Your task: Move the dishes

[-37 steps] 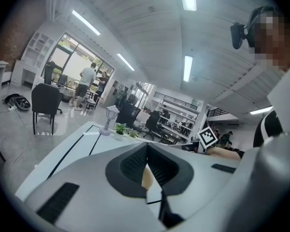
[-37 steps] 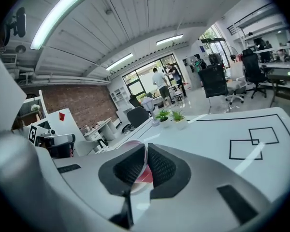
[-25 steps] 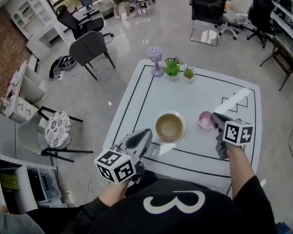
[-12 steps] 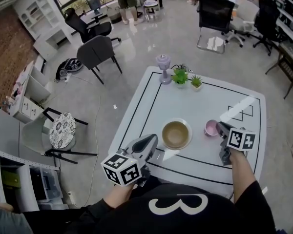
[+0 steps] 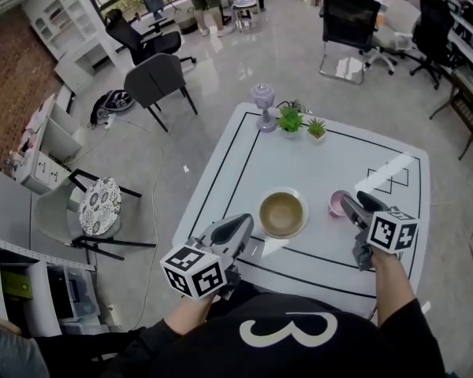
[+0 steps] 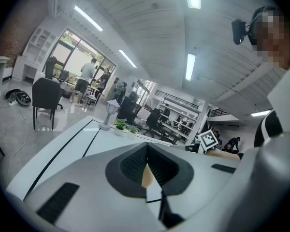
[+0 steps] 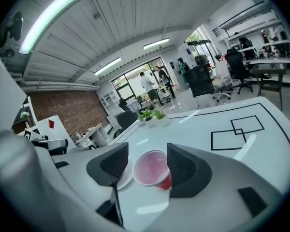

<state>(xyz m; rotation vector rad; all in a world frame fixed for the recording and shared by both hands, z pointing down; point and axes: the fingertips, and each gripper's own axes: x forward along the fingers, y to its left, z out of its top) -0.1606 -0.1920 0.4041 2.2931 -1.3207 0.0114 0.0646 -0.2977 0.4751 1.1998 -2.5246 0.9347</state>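
A tan bowl [image 5: 282,213] sits on a white plate [image 5: 300,224] in the middle of the white table [image 5: 244,164]. Just to its right stands a small pink cup [image 5: 335,204]. My right gripper [image 5: 358,205] is open at the cup; in the right gripper view the pink cup [image 7: 152,168] stands between the two fingers of the right gripper [image 7: 147,159], close to the right finger, and the plate's rim [image 7: 124,178] shows beside the left one. My left gripper [image 5: 238,227] is shut and empty over the table's near edge, left of the bowl. In its own view the left gripper [image 6: 147,151] points across the table.
A lilac lamp-shaped ornament [image 5: 262,105] and two small potted plants [image 5: 290,121] [image 5: 316,129] stand at the table's far edge. Black square outlines [image 5: 382,178] are drawn at the right. Chairs [image 5: 159,81] stand on the floor to the left, beyond the table.
My right gripper's jaws now stand wider apart, with the pink cup between them. The left gripper has hardly moved.
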